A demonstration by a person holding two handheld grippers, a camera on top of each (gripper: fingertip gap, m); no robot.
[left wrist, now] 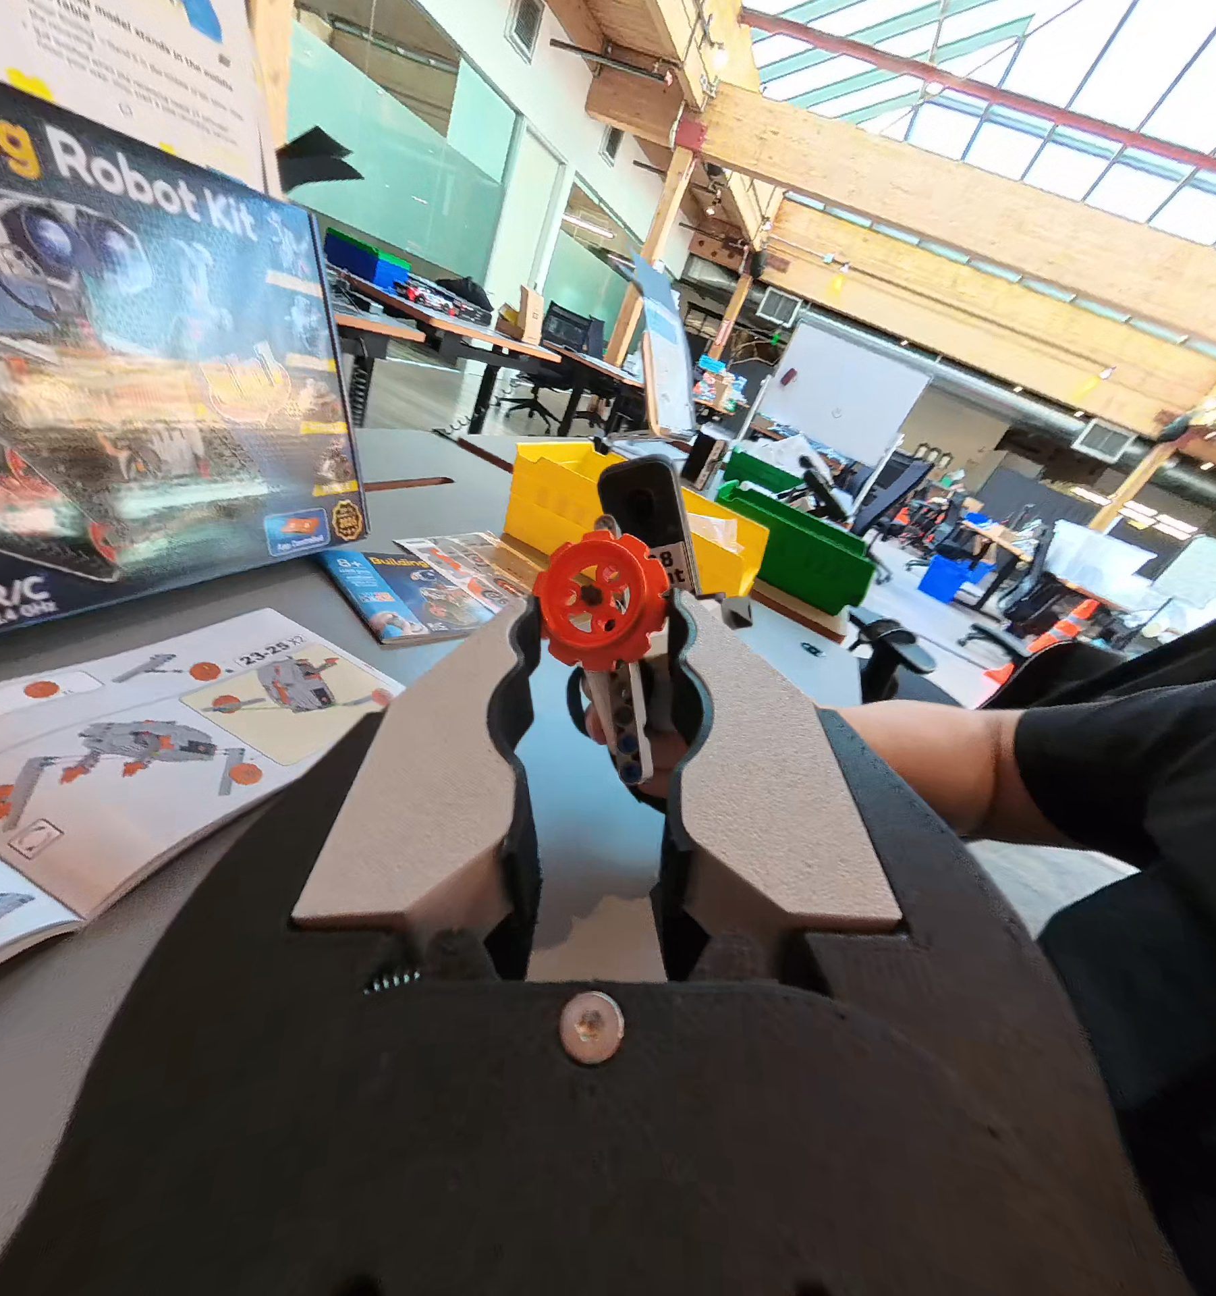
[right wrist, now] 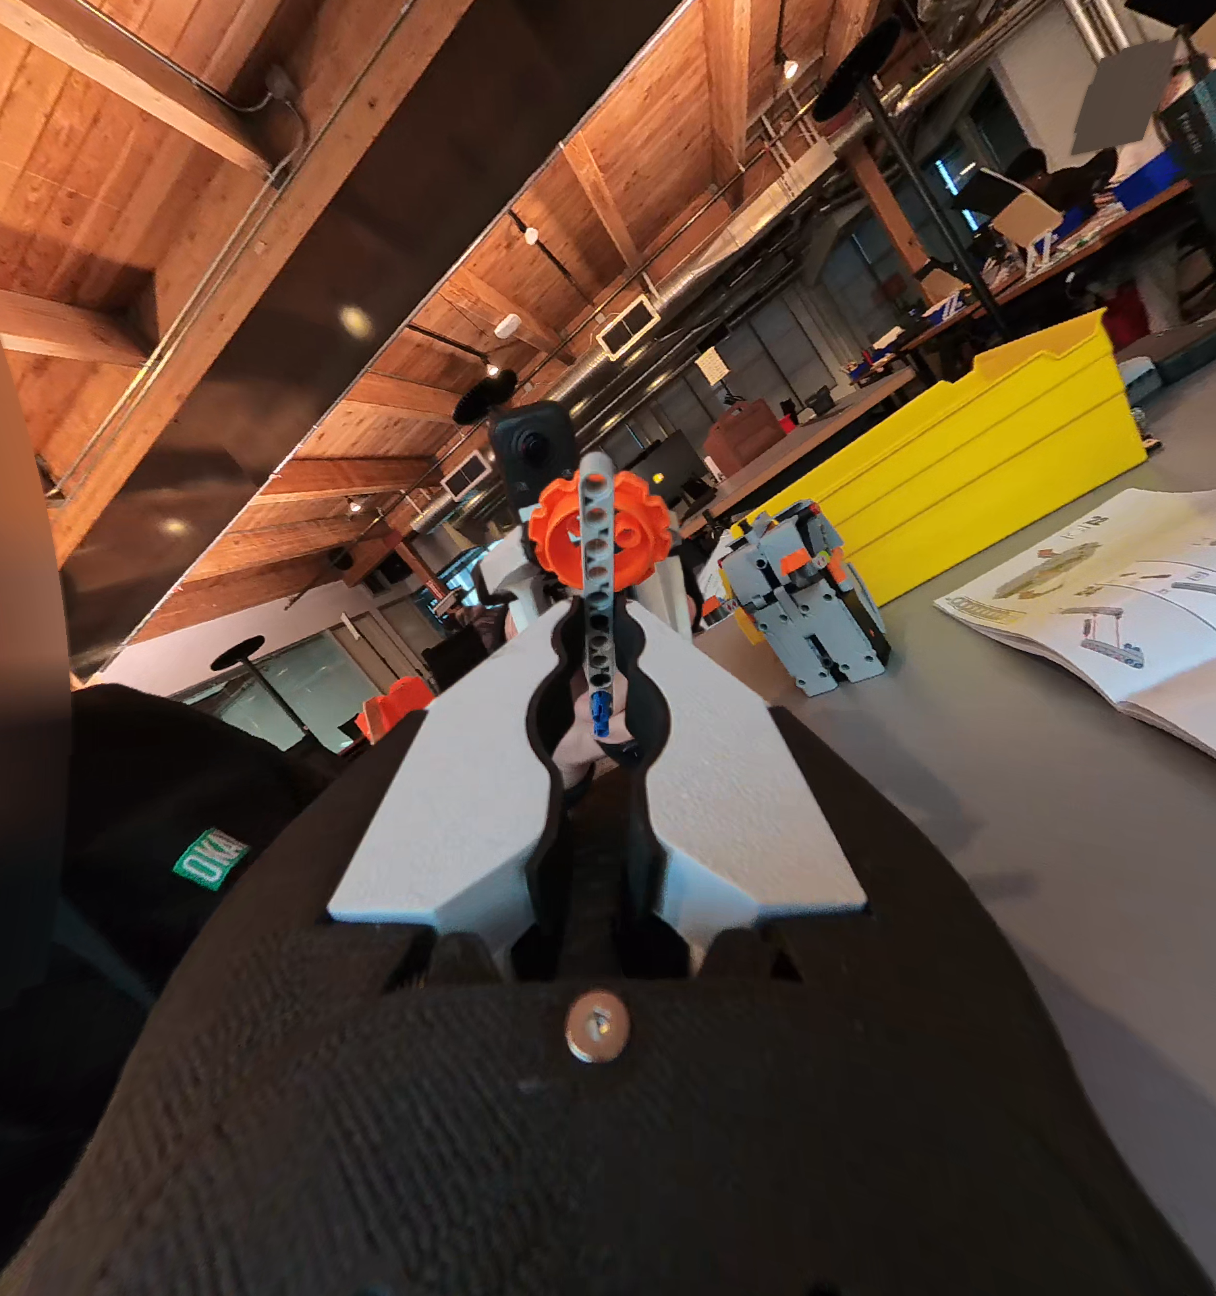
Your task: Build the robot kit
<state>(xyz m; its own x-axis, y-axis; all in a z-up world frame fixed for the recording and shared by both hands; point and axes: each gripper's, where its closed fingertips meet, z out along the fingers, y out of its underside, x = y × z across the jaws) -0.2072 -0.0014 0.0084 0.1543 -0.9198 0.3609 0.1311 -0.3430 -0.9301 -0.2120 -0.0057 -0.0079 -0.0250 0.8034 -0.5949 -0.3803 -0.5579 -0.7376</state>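
While gripped, orange gear (left wrist: 602, 599) and beam (right wrist: 598, 561).

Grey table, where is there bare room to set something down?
The grey table is bare nearest the right gripper, between the open instruction booklet and the grey block model. It is crowded around the yellow bin and, in the left wrist view, the kit box.

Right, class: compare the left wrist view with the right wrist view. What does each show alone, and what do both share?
Left wrist view only: the kit box, a green bin, a small booklet.
Right wrist view only: a grey-and-orange block model standing on the table.
Both: the orange gear on the grey holed beam, a yellow bin, an open instruction manual.
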